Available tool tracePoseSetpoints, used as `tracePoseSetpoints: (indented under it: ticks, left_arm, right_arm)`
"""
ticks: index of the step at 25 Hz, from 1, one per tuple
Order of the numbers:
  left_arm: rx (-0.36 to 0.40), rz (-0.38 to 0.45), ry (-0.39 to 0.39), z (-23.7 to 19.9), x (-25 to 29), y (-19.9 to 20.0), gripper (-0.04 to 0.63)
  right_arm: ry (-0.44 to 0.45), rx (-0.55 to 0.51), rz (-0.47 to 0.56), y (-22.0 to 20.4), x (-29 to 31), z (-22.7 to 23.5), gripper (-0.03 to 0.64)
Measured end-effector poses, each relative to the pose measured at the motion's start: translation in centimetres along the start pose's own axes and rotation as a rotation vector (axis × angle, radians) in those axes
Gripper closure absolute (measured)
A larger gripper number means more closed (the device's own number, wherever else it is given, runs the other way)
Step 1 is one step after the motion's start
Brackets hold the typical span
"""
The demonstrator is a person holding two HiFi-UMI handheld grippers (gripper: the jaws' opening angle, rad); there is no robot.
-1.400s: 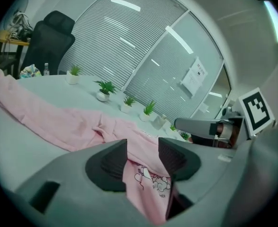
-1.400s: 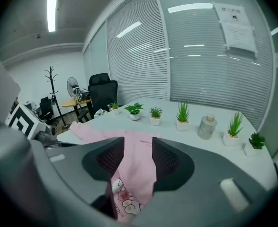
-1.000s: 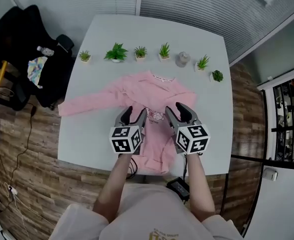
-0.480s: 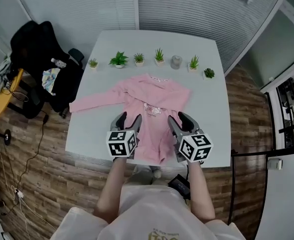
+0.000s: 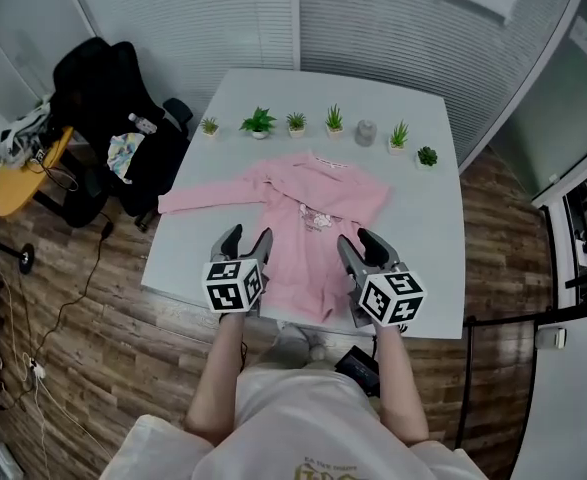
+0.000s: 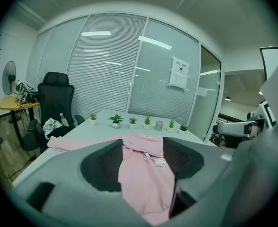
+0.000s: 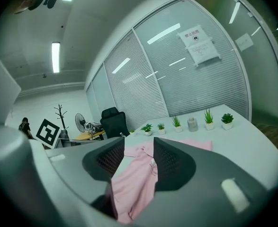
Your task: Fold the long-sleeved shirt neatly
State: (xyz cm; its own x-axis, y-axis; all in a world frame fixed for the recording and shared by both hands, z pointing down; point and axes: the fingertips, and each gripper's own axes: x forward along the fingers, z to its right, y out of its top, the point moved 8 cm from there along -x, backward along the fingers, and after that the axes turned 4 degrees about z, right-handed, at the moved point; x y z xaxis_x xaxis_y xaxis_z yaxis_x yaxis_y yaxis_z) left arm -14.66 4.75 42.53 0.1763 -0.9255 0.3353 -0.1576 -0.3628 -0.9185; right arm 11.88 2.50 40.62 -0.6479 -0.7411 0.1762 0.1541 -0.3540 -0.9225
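Head view: we hold both grippers above the near table (image 5: 423, 218) edge, neither touching cloth. Left gripper (image 5: 249, 236) jaws have just been opening and stand wide apart, with nothing between them. Right gripper (image 5: 359, 240) is released too, jaws apart and empty. Pink shirt (image 5: 308, 238) lies flat ahead of and below both. Its hem sits between them, and one sleeve stretches out past the left gripper's left side.

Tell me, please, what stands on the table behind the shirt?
A row of six small potted plants with one grey jar among them, all apart from the shirt. The table under the shirt is covered.
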Motion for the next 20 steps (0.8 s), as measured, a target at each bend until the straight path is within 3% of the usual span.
tracePoseSetpoints:
  ticks: [10, 20]
  left_arm:
    - [-0.012, 0.024, 0.082, -2.9, -3.4, 1.3, 0.32]
    - [-0.08, -0.035, 0.097, -7.8, -2.8, 0.0, 0.319]
  right_arm:
    - [0.107, 0.003, 0.007, 0.4, 1.7, -3.3, 0.421]
    - [0.16, -0.014, -0.047, -0.6, 6.1, -6.1, 0.42]
